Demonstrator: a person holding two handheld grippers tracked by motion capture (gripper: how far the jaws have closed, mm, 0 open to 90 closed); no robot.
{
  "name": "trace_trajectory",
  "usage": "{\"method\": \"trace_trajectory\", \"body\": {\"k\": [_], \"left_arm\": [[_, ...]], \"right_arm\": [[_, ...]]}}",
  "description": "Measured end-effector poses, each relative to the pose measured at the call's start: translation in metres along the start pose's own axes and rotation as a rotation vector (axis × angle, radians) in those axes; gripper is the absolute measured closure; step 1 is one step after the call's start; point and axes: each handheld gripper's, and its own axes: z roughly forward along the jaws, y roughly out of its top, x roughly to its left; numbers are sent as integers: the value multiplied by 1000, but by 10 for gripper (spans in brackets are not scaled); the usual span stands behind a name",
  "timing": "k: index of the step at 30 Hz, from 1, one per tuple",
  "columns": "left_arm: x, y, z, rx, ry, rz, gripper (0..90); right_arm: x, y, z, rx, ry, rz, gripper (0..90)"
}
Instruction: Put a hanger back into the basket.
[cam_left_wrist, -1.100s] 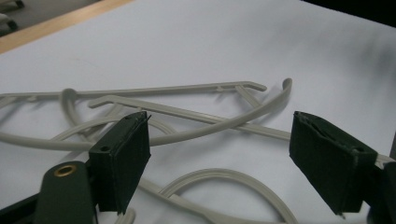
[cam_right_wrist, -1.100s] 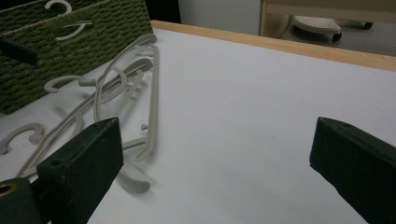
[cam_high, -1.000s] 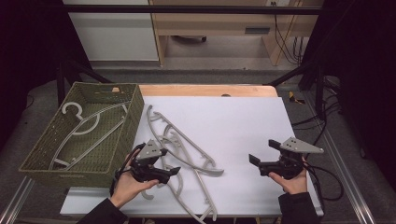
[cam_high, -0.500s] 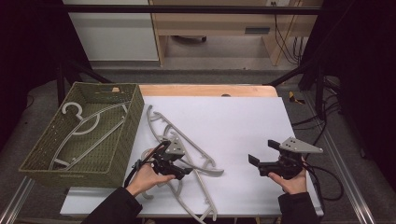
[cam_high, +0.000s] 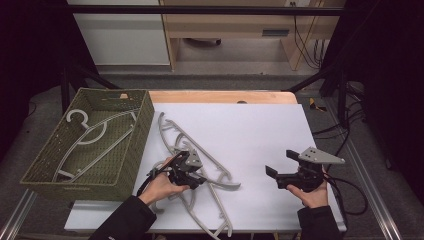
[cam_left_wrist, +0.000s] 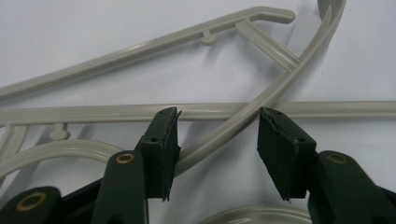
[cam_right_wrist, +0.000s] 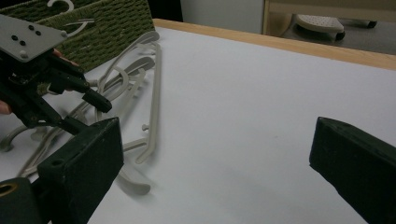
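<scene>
The left tongs (cam_high: 196, 176) are lying low over a heap of grey hangers (cam_high: 200, 167) on the white worktop (cam_high: 260, 130). Their jaws have just been closing and are standing part-spread astride one curved hanger bar (cam_left_wrist: 224, 135); the left pad (cam_left_wrist: 161, 140) is touching that bar while the other pad is standing clear of it, so nothing is being pinched. A straight bar is crossing just beyond the tips. The right tongs (cam_high: 272, 172) are hovering well apart to the right of the heap, jaws spread wide over bare worktop. A green basket (cam_high: 130, 150) holding another hanger (cam_high: 87, 132) is sitting just left of the left tongs.
</scene>
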Motion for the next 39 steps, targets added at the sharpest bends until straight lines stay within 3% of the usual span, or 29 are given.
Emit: {"method": "trace_trajectory", "body": {"k": [3,6,8,9,11,17,18,19,21,23,27,29,31,33,39], "left_arm": [[-1,1,3,12,-29,33,518],[-2,0,0,5,-29,67,572],[-2,0,-2,-4,-29,68,651],[-1,-1,-4,-2,-54,66,654],[-1,-2,-5,10,-57,83,655],[-3,-3,-8,12,-72,82,659],[-3,-2,-12,19,-60,86,749],[-2,-2,-19,21,-57,57,861],[-3,-3,-20,19,-67,44,861],[-2,-5,-23,30,-43,41,855],[-5,-5,-25,12,-41,17,884],[-8,-2,-24,3,-19,13,887],[-10,3,-21,-31,2,-36,900],[-11,6,-15,-36,16,-58,900],[-18,8,-5,-9,-19,-75,900]], "right_arm": [[0,0,0,9,2,-8,33],[0,0,0,9,3,-8,33],[0,0,0,5,1,-4,34],[0,0,0,4,2,-4,34],[0,0,0,9,4,-9,34],[0,0,0,10,4,-10,35],[1,0,0,5,3,-3,34],[0,0,-1,4,6,-7,35],[0,0,-1,2,6,-4,35],[0,0,-1,3,5,-6,35],[1,0,0,4,3,-4,35],[1,0,0,4,2,-3,35],[1,0,0,2,5,-1,36],[1,0,0,3,3,-4,36],[1,0,0,2,6,-2,37]]}}
